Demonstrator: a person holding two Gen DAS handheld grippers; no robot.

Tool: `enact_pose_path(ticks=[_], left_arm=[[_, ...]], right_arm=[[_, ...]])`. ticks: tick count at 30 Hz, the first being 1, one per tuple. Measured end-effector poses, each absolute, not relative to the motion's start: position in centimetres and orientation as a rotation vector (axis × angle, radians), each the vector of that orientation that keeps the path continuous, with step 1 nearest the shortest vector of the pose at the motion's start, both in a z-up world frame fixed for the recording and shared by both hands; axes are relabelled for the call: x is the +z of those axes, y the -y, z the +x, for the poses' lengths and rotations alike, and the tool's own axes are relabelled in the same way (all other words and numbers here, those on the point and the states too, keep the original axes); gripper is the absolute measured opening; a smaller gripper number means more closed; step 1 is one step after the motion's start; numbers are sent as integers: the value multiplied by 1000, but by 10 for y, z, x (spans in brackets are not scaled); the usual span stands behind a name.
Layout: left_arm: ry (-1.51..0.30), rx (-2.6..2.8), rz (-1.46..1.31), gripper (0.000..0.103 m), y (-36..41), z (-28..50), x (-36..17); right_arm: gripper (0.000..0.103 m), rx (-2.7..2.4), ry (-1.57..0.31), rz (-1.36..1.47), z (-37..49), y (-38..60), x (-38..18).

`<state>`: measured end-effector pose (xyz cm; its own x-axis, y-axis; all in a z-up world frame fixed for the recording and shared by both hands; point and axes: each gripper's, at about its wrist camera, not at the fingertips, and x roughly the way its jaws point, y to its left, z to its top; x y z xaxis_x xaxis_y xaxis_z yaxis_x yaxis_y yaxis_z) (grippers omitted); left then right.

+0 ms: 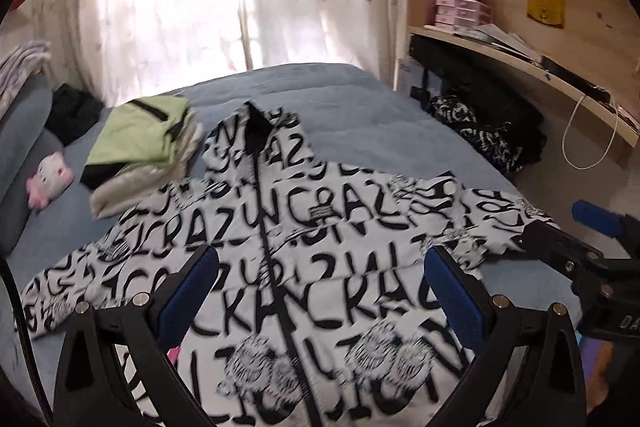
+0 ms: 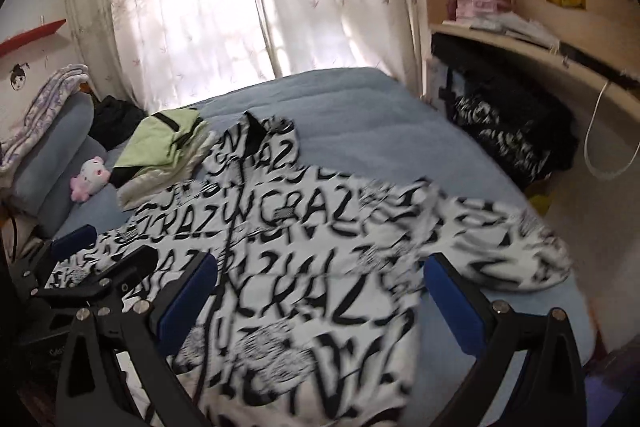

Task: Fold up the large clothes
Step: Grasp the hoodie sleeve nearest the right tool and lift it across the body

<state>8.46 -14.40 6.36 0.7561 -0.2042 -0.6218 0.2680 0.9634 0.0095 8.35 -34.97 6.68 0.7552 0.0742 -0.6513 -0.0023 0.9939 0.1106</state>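
Left gripper (image 1: pixel 320 291): jaws wide, blue pads, nothing between them; poised over the jacket's zip line.
Right gripper (image 2: pixel 320 295): jaws wide, empty, over the jacket's right half; seen also at the right edge of the left view.
Jacket (image 1: pixel 304 267): white with black lettering, spread front-up on the bed, black zip running away from the cameras, both sleeves out to the sides, collar at the far end.
Bed (image 1: pixel 360 107): blue cover, bare beyond the collar.
Folded stack (image 1: pixel 148 147): green garment on pale ones, just left of the collar, touching the jacket's shoulder.
Plush toy (image 1: pixel 50 177): pink and white, against a grey pillow.
Dark garment pile (image 2: pixel 512 135): right of the bed, below the desk shelf (image 2: pixel 520 51).
Shelf holds small pink drawers (image 2: pixel 478 3) and papers.
Curtains (image 2: pixel 240 7): backlit.
Right view alone: red wall shelf (image 2: pixel 32 35).
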Motion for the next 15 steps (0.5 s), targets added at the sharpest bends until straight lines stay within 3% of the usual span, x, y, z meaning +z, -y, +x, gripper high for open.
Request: enact_pose_path(ticks=[2, 15], left_arm=[[-651, -266, 108, 102, 157, 93, 68], [-651, -310, 153, 102, 240, 147, 71]], right_arm=[[103, 49, -766, 83, 94, 360, 70], [103, -174, -626, 52, 119, 446, 90]])
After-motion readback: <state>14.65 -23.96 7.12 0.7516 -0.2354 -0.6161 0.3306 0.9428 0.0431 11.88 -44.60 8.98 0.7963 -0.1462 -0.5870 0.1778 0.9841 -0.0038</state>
